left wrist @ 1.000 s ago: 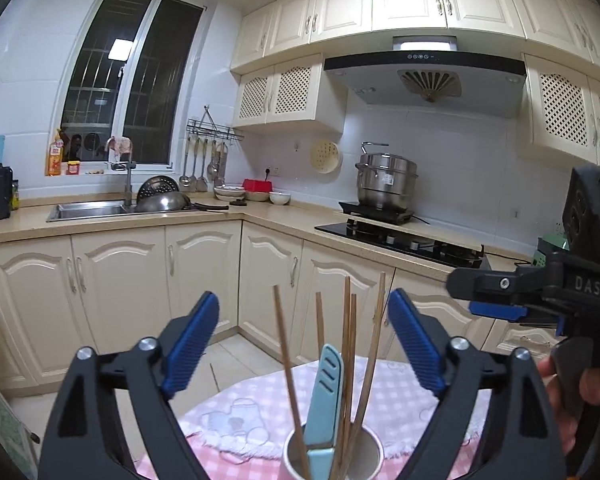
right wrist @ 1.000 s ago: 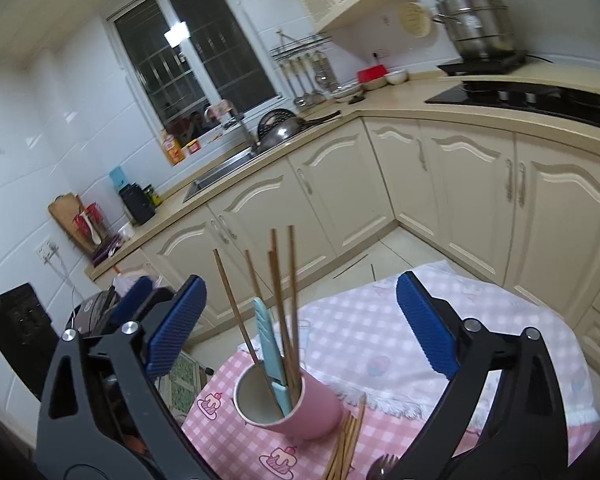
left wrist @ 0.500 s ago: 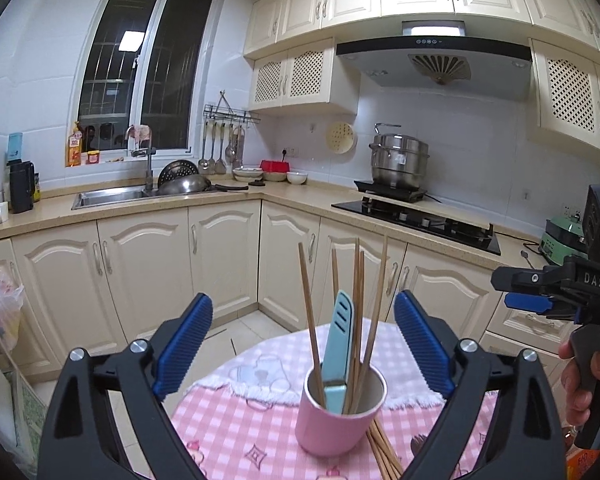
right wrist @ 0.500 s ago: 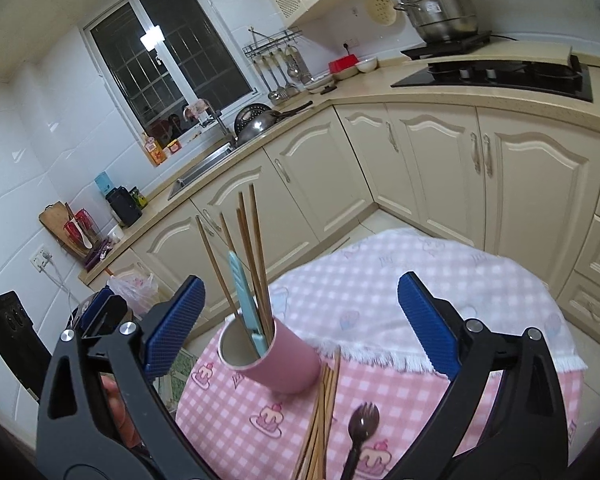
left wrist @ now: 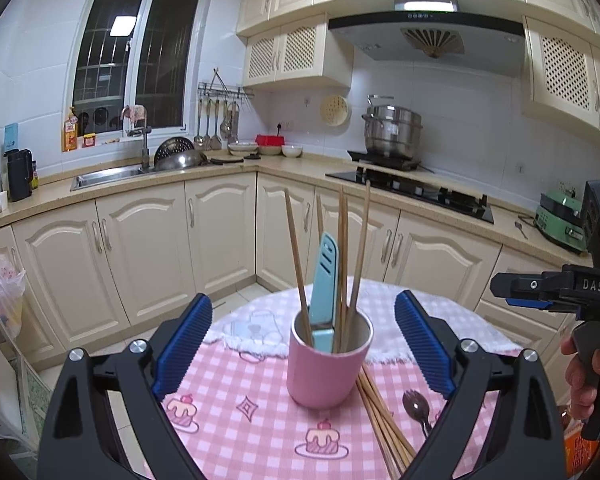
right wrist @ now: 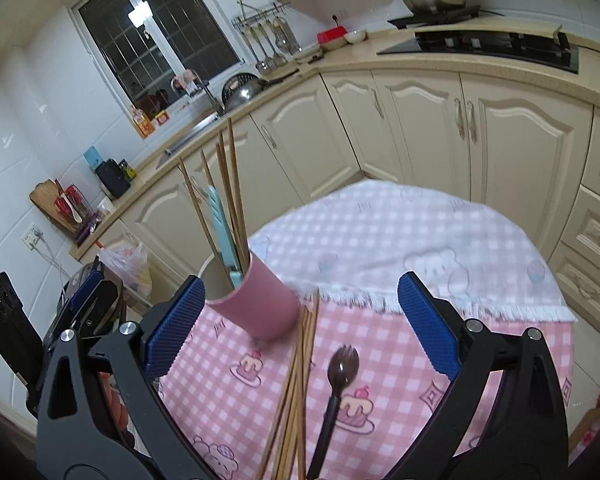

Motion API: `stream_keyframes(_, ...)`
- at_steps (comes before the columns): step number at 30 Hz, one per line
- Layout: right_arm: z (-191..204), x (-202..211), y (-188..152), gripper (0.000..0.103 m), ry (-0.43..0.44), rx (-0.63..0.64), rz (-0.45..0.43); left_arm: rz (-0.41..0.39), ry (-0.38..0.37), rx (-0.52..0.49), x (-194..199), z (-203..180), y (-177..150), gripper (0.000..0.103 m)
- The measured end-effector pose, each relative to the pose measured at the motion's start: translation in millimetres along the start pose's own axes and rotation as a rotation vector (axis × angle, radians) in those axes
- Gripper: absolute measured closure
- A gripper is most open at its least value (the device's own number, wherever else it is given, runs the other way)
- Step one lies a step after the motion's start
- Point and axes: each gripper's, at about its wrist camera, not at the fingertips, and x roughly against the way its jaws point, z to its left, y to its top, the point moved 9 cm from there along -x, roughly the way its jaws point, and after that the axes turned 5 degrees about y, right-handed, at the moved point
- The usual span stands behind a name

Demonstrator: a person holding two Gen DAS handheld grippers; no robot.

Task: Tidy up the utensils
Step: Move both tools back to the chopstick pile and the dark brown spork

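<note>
Cream cabinets (left wrist: 148,248) line a white-tiled kitchen with a dark window (left wrist: 136,56) above the sink (left wrist: 104,174).

Kitchen evenly lit, bright, from ceiling lamp; lamp reflected as white patch in dark window (left wrist: 140,60) far left. Small light strip glows on range hood (left wrist: 426,4). Shadows soft, faint beside pink cup (left wrist: 326,364). Glare spot on dark spork (right wrist: 342,368). Strong fisheye bend, black corners in both views. Right wrist view slightly motion-blurred on tablecloth (right wrist: 400,240); left wrist view sharp.
</note>
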Motion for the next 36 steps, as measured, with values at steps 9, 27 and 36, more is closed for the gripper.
stream_keyframes(9,-11.5,-6.8,-27.9,0.008,-0.018,-0.01,0.058,0.096,-0.015,-0.046,-11.4,-16.6,-35.0,0.012)
stream_keyframes(27,-46.3,-18.2,-84.5,0.008,-0.069,-0.057,0.18,0.457,-0.01,-0.203,-59.9,-52.5,-144.3,0.012)
stream_keyframes(36,-58.0,-19.5,-97.5,0.008,-0.085,-0.08,0.206,0.547,0.009,-0.248,-71.6,-57.8,-176.2,0.012)
